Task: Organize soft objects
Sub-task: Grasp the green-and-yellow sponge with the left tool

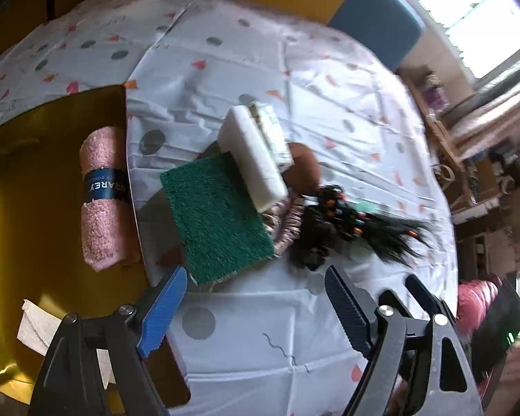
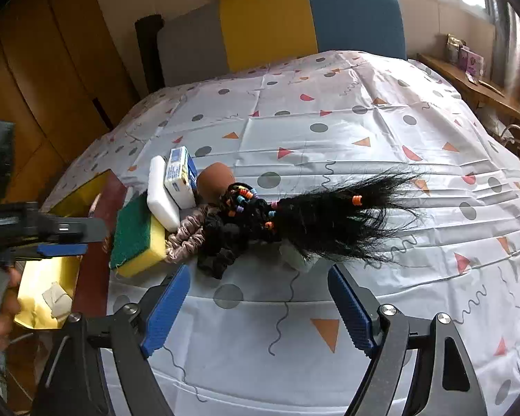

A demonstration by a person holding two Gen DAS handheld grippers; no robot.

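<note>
The near strip of the patterned tablecloth lies bare — open room for a gripper below the pile. The far half of the cloth, up to the yellow-and-blue chair back, is bare too. Across the middle runs a tight cluster: green-topped sponge, white foam block leaning on it, small carton, brown round sponge, scrunchies and black hair bundle — all touching, no gaps between. At the left, the gold box holds a rolled pink towel against its near wall; the rest of its floor is free.
</note>
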